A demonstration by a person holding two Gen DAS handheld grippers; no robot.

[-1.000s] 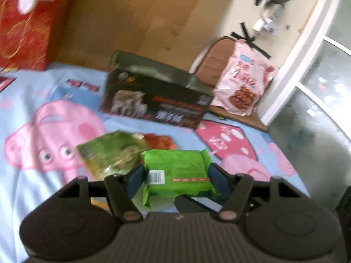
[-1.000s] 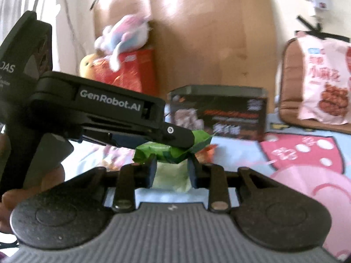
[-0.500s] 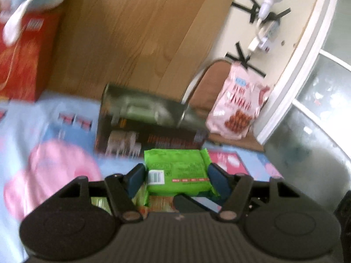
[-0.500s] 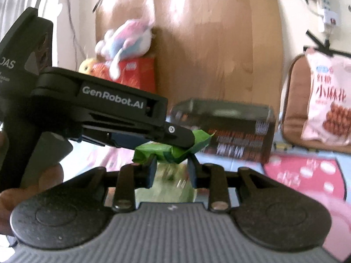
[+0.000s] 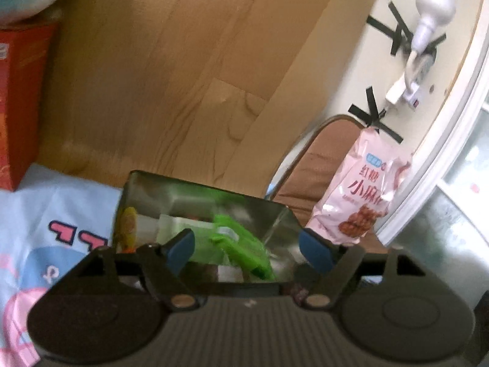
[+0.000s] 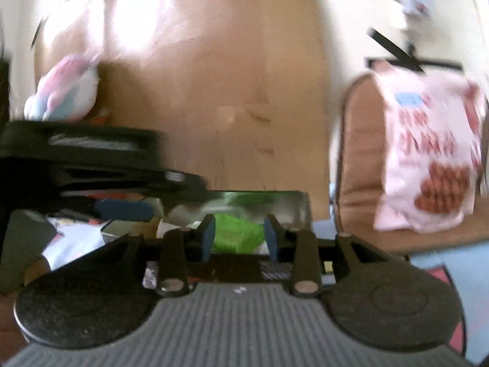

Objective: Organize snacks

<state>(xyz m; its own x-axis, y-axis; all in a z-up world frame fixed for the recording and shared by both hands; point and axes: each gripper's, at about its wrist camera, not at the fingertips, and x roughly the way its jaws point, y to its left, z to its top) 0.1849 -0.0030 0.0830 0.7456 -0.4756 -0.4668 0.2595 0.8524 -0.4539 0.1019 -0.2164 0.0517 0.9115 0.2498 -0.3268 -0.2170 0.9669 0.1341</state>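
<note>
One pink snack bag (image 5: 363, 195) leans beside the box (image 5: 198, 195).

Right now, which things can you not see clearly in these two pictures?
- Box bottom, left wrist view: hidden by the left gripper.
- Green packet, right wrist view: blurred, part hidden by the right gripper.
- Pink bag text, right wrist view: motion blur.

Left wrist view: pink snack bag (image 5: 363, 195), propped on the brown chair (image 5: 324, 153), carries red Chinese characters, legible as 红糖 above 小麻花; a small blue label above them is too small to read. Right wrist view: same bag (image 6: 428, 150) blurred, print unreadable. White lettering on the black arm of the left gripper (image 6: 91, 143) is smeared, not legible.
</note>
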